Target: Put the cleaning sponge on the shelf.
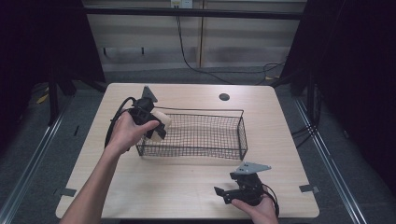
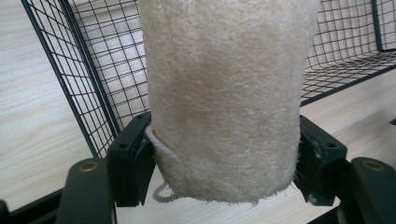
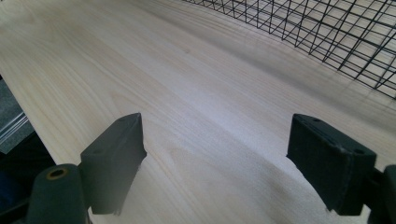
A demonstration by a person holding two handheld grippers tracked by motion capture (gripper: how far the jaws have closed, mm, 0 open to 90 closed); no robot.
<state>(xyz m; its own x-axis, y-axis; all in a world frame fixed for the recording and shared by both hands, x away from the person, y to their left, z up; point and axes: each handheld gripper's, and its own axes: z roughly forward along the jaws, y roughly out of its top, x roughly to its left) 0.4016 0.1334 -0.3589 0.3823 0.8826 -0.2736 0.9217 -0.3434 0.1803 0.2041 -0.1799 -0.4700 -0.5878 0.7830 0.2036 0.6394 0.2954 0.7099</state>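
The left hand-held gripper [image 1: 156,125] is clamped across a cream loofah roll [image 2: 224,98], left of centre in the high view at the wire basket's [image 1: 242,135] left end wall. The roll's long axis runs forward from the jaws toward the basket's interior. The right hand-held gripper [image 1: 223,192] rests wide open and empty on the counter [image 1: 187,186], lower right.

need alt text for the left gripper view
A cream loofah sponge stands clamped between the left gripper's two black jaws, a thin string loop hanging at its lower end. Behind it are the black wire basket and the pale wooden table.
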